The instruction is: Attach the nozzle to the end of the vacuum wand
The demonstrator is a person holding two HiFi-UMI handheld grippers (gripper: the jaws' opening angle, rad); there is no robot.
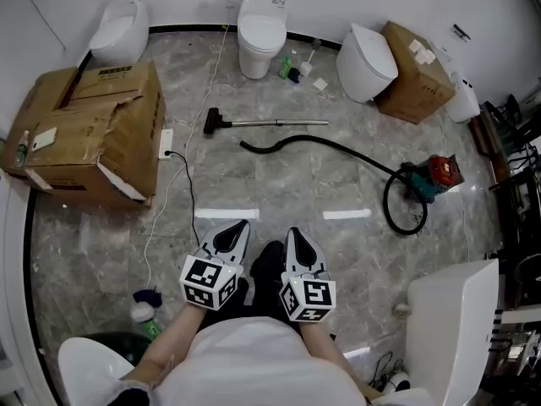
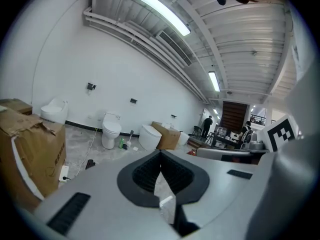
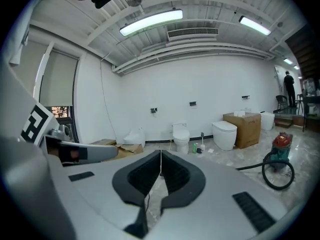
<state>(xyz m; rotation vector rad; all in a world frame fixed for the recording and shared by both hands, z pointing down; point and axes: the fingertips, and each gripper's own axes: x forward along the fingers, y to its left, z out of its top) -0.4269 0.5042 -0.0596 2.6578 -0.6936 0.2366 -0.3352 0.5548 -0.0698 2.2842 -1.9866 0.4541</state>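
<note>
Left hand-held gripper, right hand-held gripper: jaws closed, empty.

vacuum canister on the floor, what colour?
The vacuum canister is teal with a red top. The head view shows it best.

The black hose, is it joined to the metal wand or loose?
Loose. The free end of the hose lies apart from the wand, not plugged into it.
</note>
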